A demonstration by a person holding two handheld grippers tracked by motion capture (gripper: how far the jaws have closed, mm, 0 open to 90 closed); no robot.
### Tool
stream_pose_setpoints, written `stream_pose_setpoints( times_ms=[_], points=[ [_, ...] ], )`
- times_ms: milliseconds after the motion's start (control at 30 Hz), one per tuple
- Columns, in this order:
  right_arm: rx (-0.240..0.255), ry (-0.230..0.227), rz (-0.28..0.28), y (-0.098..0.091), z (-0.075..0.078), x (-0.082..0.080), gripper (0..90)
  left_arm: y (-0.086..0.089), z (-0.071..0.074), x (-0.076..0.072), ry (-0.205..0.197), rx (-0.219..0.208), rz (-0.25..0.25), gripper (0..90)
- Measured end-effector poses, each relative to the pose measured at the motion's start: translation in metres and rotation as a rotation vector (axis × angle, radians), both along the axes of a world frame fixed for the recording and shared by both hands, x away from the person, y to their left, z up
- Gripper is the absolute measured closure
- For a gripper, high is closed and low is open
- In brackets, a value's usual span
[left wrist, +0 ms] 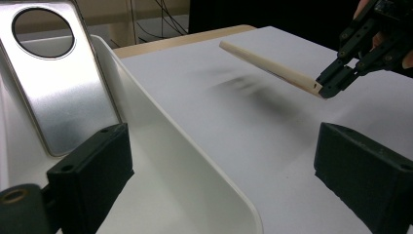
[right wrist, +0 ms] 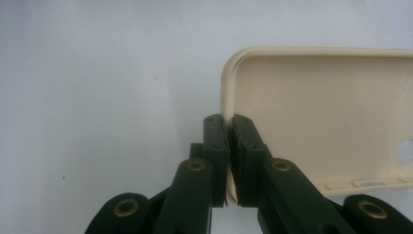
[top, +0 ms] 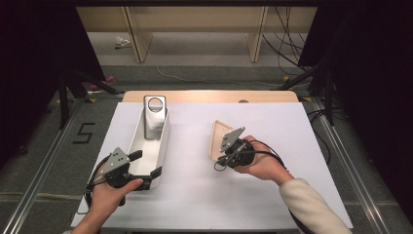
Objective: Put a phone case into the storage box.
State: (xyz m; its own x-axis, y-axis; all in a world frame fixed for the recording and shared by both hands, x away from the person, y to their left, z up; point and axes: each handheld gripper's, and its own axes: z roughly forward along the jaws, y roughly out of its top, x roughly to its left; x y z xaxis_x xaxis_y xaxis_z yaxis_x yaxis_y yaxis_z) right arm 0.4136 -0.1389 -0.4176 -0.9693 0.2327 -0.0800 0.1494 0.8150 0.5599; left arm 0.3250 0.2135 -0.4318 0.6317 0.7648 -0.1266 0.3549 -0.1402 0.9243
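Right claw (right wrist: 228, 146) clamps one beige tray (right wrist: 316, 112); left claw (left wrist: 219, 165), apart, straddles one white tray's (left wrist: 195, 161) wall.

Cream phone case (right wrist: 316, 117), white tray (top: 163, 141), black gripper (right wrist: 228, 131).

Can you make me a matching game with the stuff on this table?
Things:
1. cream case
2. white tray
3. metal plate
4. left gripper

Places or states:
A. leans inside the tray, with a round hole near its top
B. open, one finger inside the tray, one outside
C. pinched by its edge in the right gripper, lifted off the table
D. long, sits on the white table cover

Pairs: 1-C, 2-D, 3-A, 4-B
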Motion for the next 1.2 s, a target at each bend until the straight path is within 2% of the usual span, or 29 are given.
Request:
stream_pose_setpoints(
  times_ms=[167, 333, 700, 833, 1100, 1200],
  points=[
    [0.052, 0.022, 0.019, -0.006, 0.001, -0.002, 86.1, 0.0, 0.0, 0.001, 0.0, 0.0, 0.0, 6.4],
    [0.064, 0.015, 0.023, -0.008, 0.002, -0.006, 86.2, -0.001, 0.001, 0.001, -0.001, 0.001, 0.0, 6.7],
    [0.077, -0.003, 0.029, -0.016, 0.007, -0.019, 86.2, -0.009, 0.014, 0.006, -0.02, 0.003, 0.001, 9.0],
    [0.078, -0.008, 0.036, -0.018, 0.007, -0.023, 86.2, -0.015, 0.02, 0.009, -0.017, 0.004, -0.022, 10.1],
    [0.092, -0.017, 0.042, -0.019, 0.008, -0.033, 86.2, -0.035, 0.034, 0.026, -0.021, 0.011, -0.044, 11.0],
    [0.09, -0.019, 0.047, -0.019, 0.009, -0.035, 86.2, -0.045, 0.038, 0.037, -0.003, 0.025, -0.055, 11.0]
  ],
)
